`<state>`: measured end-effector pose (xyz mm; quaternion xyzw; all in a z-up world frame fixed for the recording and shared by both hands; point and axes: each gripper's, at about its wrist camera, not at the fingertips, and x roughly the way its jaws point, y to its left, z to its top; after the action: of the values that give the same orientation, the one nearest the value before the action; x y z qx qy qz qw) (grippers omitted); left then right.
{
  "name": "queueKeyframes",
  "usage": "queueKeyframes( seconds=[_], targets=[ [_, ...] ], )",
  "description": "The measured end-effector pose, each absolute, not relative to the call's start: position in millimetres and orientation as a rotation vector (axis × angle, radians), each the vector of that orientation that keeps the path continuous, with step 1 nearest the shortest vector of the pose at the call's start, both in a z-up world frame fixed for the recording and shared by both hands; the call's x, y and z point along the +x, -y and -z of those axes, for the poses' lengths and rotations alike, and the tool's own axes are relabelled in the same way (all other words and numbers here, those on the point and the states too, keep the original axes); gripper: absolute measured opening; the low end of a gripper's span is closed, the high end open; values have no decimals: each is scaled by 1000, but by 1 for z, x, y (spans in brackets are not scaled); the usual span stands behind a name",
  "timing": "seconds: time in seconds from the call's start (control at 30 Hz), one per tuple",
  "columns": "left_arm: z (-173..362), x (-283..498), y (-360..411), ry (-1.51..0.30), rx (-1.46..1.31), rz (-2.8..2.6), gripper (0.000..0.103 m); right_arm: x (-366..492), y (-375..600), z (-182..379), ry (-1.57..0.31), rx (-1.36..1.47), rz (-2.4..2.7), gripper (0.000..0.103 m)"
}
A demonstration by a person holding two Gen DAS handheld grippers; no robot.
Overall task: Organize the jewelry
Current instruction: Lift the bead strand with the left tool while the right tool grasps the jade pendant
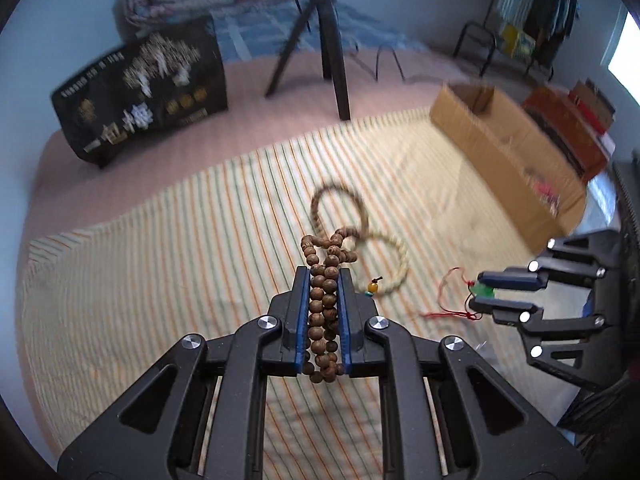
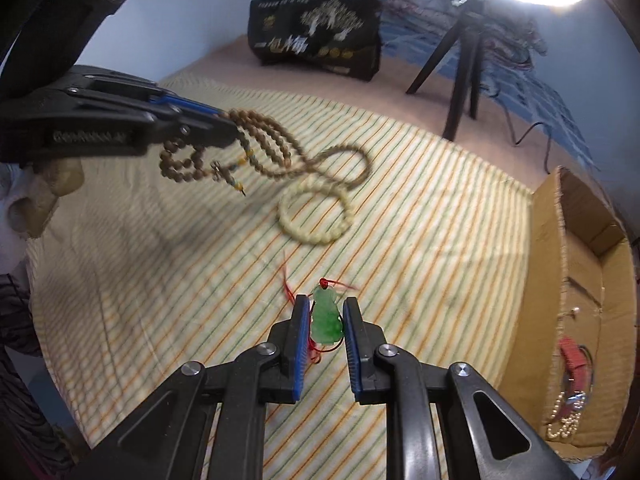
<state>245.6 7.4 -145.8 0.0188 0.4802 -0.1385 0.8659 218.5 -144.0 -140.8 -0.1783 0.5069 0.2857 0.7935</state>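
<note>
Holding two pieces at once, we have the left gripper [image 1: 324, 280] clamped on the limp brown bead strand [image 1: 325, 312], its tail trailing on the striped cloth [image 1: 160, 260], and the right gripper [image 2: 327, 312] closed around the hard, slippery green pendant [image 2: 327, 314], best pinched across its flat faces. Only our right view shows jewelry already inside the cardboard box [image 2: 548, 280]
</note>
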Motion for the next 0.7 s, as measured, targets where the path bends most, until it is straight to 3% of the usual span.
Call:
queueKeyframes(
  seconds=[0.7],
  targets=[
    [46,238,5,-760,-93,347,11,232,213,57,-889,-213,-467,15]
  ],
)
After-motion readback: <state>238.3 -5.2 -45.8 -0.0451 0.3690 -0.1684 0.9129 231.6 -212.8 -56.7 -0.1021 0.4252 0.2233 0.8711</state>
